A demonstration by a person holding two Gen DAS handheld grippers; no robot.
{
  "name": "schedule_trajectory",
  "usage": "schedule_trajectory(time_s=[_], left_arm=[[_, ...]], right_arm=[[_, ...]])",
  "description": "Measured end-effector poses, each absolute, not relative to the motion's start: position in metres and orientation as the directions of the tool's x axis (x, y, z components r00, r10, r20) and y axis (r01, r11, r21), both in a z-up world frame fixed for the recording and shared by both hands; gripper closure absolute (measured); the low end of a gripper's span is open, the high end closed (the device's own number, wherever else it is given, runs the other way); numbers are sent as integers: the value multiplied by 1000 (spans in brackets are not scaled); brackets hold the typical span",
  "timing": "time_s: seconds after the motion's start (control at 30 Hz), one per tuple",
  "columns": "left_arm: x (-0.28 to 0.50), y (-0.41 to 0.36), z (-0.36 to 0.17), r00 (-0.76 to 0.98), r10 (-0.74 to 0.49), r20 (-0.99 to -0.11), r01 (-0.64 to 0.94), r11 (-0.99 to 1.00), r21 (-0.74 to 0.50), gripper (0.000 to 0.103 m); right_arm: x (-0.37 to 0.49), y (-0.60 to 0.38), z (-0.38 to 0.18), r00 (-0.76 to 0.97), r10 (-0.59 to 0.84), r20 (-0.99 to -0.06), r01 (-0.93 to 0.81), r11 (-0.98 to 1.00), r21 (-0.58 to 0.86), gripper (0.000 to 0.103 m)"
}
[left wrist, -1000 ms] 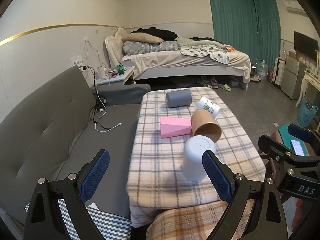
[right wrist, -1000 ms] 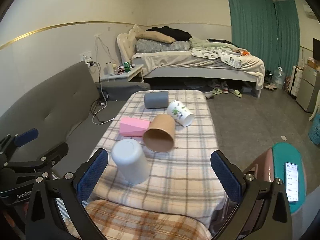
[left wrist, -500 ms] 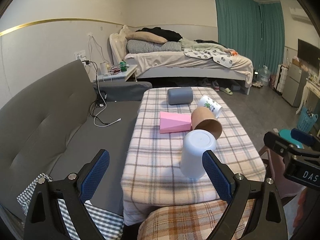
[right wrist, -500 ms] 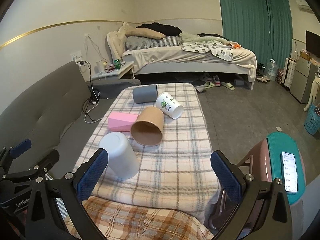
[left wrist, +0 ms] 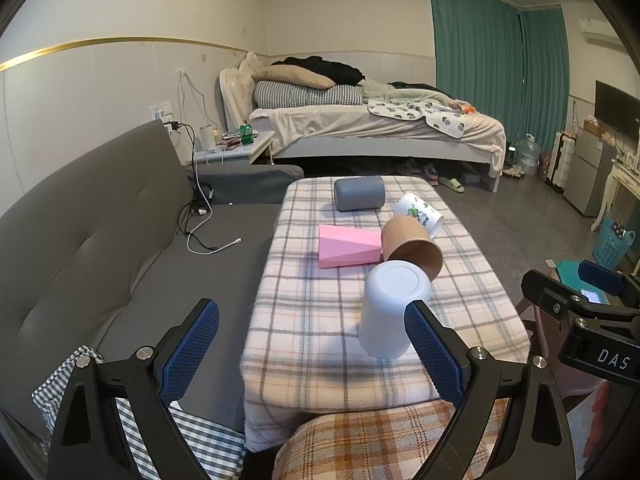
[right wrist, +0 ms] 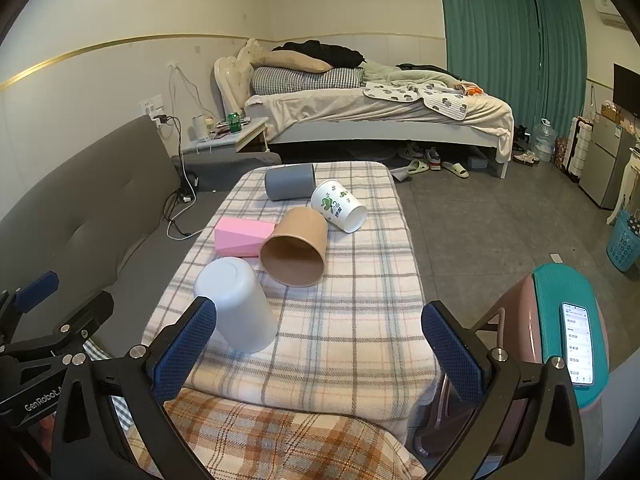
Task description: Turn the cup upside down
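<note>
A white cup (left wrist: pixel 392 308) stands upside down, base up, near the front of the checked table (left wrist: pixel 312 320); it also shows in the right wrist view (right wrist: pixel 236 304). A brown paper cup (left wrist: pixel 412 248) (right wrist: pixel 296 248) lies on its side behind it, mouth toward me. A white printed cup (left wrist: pixel 418 214) (right wrist: pixel 340 206) and a grey cup (left wrist: pixel 359 193) (right wrist: pixel 290 181) lie on their sides farther back. My left gripper (left wrist: pixel 312 348) is open and empty, before the table's front edge. My right gripper (right wrist: pixel 320 344) is open and empty, to the right of the white cup.
A pink wedge block (left wrist: pixel 346 246) lies left of the brown cup. A grey sofa (left wrist: pixel 100 240) runs along the left with a cable on it. A stool with a phone (right wrist: pixel 576 340) stands at the right. A bed (left wrist: pixel 372 128) stands behind.
Both gripper views have shifted slightly. Both grippers stay open and empty. The cups have not moved.
</note>
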State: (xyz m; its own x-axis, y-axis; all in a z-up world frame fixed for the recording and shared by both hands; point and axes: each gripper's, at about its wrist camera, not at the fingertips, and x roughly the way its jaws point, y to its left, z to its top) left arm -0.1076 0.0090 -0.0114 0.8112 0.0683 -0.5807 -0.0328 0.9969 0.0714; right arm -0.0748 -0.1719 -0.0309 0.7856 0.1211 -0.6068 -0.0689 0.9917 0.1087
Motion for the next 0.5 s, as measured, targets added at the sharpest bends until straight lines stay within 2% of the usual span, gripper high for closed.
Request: schedule_trajectory(time_s=[0.5], left_arm=[[-108,9,-12,810,65,-583,-29,997,70,6]], right_arm=[[-75,-172,-33,782,119,-611,-67,992,108,0]])
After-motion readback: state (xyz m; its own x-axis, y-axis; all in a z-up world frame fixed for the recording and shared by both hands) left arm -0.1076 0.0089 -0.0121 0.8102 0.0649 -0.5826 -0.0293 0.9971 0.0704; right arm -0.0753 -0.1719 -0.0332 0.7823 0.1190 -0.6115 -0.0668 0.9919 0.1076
